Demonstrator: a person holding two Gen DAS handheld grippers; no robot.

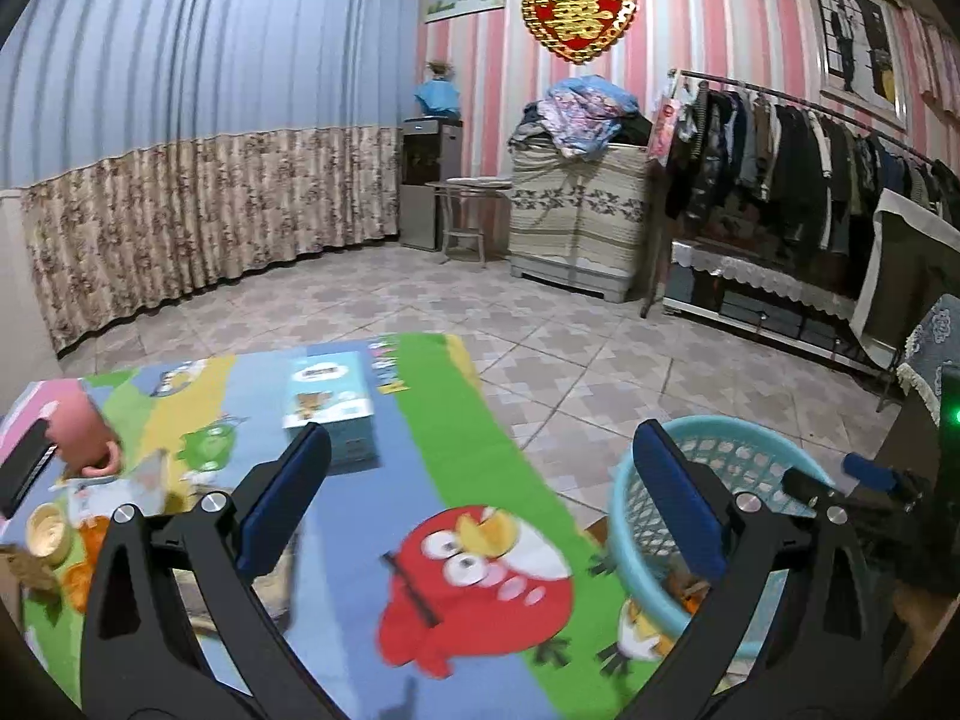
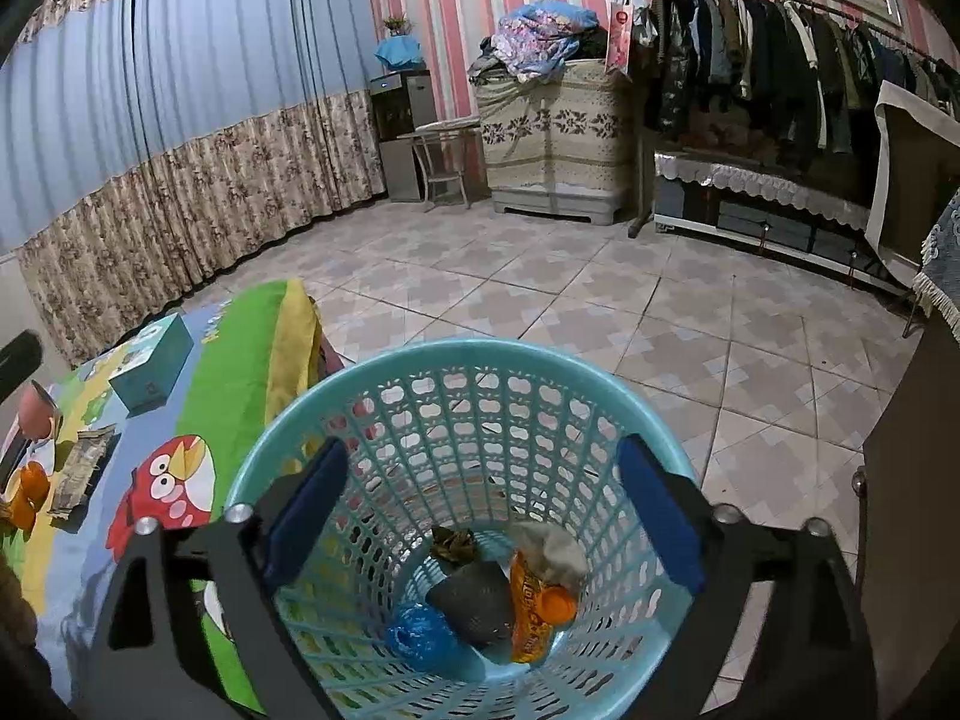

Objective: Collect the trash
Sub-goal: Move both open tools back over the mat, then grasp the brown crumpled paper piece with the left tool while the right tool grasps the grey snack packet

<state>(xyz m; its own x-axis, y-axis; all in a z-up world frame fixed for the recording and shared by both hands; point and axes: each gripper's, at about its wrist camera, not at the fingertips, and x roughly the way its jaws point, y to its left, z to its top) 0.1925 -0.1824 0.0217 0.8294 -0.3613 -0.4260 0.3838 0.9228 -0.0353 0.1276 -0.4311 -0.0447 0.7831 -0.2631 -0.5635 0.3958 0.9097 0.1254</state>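
Note:
A light blue mesh waste basket [image 2: 372, 384] stands on the floor beside the table; it also shows in the left wrist view [image 1: 708, 438]. Inside lie a blue plastic wad [image 2: 420, 636], a dark grey lump [image 2: 474, 600], an orange snack wrapper [image 2: 534, 618] and crumpled paper [image 2: 552, 546]. My right gripper [image 2: 486, 516] is open and empty above the basket's mouth. My left gripper [image 1: 480, 492] is open and empty over the cartoon tablecloth [image 1: 384, 480]. Orange peel [image 2: 27, 495], a paper scrap [image 2: 81, 471] and a small round lid [image 1: 48, 531] lie at the table's left.
A teal tissue box [image 1: 330, 402] and a pink cup [image 1: 81, 429] stand on the table. A dark remote-like object [image 1: 24, 465] lies at the far left. Tiled floor [image 2: 600, 300] stretches beyond, with a clothes rack [image 1: 810, 180], a covered cabinet [image 1: 576, 216] and curtains behind.

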